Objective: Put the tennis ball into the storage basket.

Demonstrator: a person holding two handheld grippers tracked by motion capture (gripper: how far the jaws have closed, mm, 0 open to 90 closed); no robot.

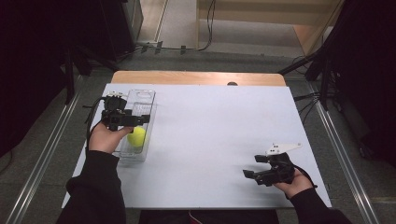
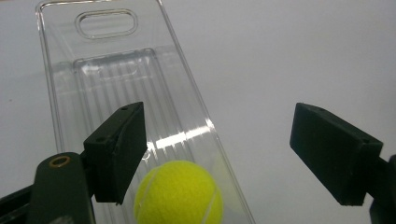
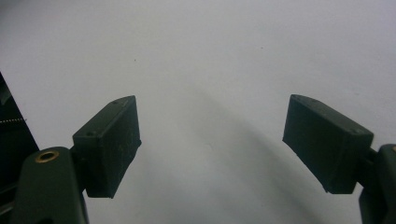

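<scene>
The white bench [image 1: 210, 140] spreads across the middle of the high view, wood showing at its far edge. At its left side lies a clear plastic tray [image 1: 140, 100] — long, ribbed on the floor, with a handle slot at the far end. A yellow-green tennis ball [image 1: 137, 136] sits inside the tray near its close end; in the left gripper view it shows at bottom centre. The left claw [image 1: 145, 119] hangs just above the ball, jaws parted and gripping nothing. At lower right the right claw [image 1: 254, 166] hovers over bare bench — jaws spread wide, empty.
</scene>
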